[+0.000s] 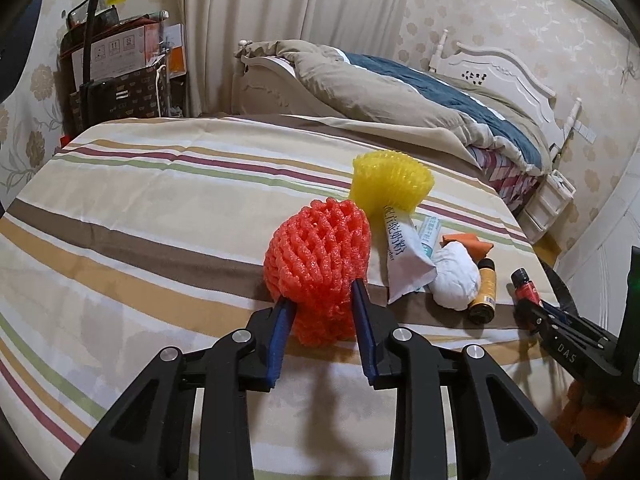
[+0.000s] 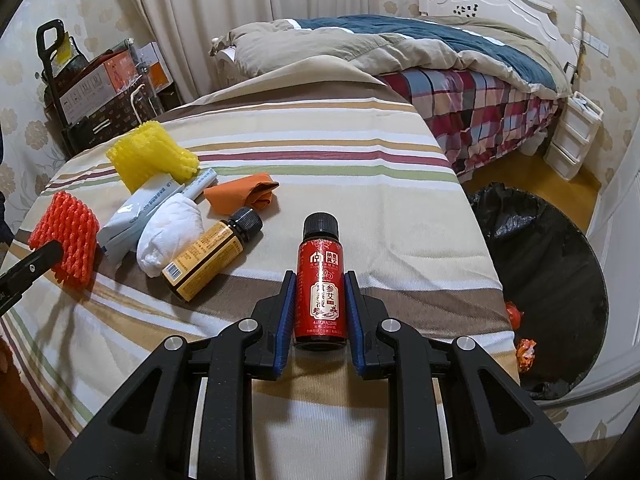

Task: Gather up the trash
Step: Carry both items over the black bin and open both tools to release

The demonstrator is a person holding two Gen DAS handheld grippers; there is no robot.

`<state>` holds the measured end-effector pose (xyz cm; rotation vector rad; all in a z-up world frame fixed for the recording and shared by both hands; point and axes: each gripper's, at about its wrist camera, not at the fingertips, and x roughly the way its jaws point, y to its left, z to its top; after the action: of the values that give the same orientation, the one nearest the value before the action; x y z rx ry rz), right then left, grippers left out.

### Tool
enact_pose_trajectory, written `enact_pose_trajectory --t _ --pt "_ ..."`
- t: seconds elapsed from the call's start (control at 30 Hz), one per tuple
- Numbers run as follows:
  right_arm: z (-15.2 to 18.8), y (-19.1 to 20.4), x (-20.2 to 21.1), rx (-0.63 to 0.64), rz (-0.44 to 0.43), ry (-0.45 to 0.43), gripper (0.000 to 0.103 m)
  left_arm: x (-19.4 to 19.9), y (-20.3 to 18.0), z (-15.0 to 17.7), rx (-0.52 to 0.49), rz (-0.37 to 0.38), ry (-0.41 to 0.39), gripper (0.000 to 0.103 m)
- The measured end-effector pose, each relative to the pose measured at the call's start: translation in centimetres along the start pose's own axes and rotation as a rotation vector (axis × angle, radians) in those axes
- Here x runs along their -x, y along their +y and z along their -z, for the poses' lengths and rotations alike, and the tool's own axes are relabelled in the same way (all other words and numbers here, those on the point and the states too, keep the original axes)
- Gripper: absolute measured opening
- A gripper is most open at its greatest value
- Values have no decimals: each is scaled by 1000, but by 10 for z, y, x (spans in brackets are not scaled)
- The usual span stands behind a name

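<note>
Trash: foam nets, packets, tissue and bottles lie together on the striped cloth (image 2: pixel 320 168).
Left gripper (image 1: pixel 322 294): clamped on the red foam net (image 1: pixel 316 264).
Right gripper (image 2: pixel 320 288): clamped on the red bottle (image 2: pixel 320 280).
Bin bag (image 2: pixel 540 256): beside the table, right.

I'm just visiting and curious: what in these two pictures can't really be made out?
- Trash bin, right wrist view: the striped tablecloth and the picture's edge hide most of it.
- Packet, left wrist view: its print is partly covered by the yellow foam net.
- Red bottle, left wrist view: its base is hidden by the right claw.
</note>
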<state>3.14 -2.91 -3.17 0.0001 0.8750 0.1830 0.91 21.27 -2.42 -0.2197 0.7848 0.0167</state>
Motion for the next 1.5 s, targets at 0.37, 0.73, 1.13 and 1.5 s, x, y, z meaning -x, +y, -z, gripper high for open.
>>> enact_pose_trajectory --t 0.37,0.73,1.13,1.5 --pt "2 -12 21 -21 -2 -37 23 28 -35 -1 -44 62 -60 31" --pt "4 -57 52 -99 62 -97 23 25 -115 2 -172 195 -76 31" --pt "8 -146 62 -234 182 -128 23 -16 -216 6 -287 314 -31 31" --pt "14 -210 40 -322 227 -108 23 -62 -292 15 -392 336 32 32"
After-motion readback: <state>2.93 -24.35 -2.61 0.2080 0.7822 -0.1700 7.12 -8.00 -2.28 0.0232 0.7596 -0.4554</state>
